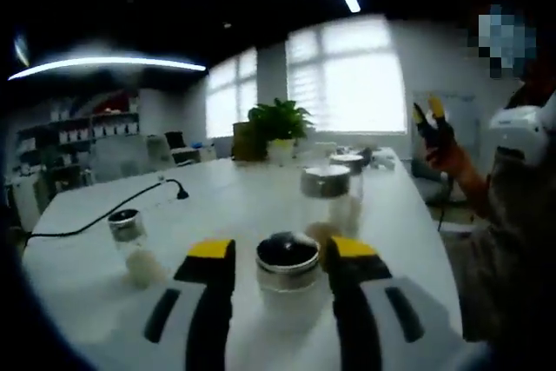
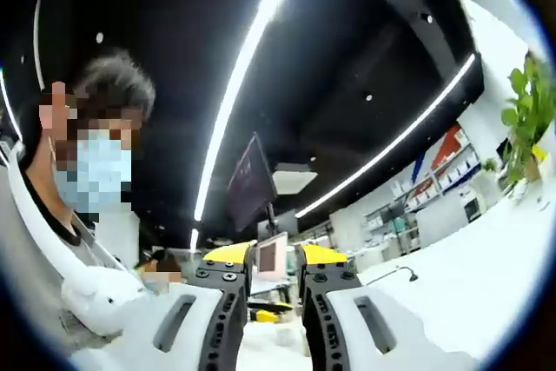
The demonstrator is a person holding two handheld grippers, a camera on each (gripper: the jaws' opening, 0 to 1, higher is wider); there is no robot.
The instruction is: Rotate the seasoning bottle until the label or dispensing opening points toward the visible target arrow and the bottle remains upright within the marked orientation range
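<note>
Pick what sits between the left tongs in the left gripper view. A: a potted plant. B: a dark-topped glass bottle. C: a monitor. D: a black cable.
B: the bottle stands between the left tongs, while the plant and the cable lie farther off on the table.

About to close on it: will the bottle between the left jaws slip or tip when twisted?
The seasoning bottle looks like smooth clear glass, so it may slip. Its metal cap sits on a tall body, so an off-centre squeeze might tip it.
</note>
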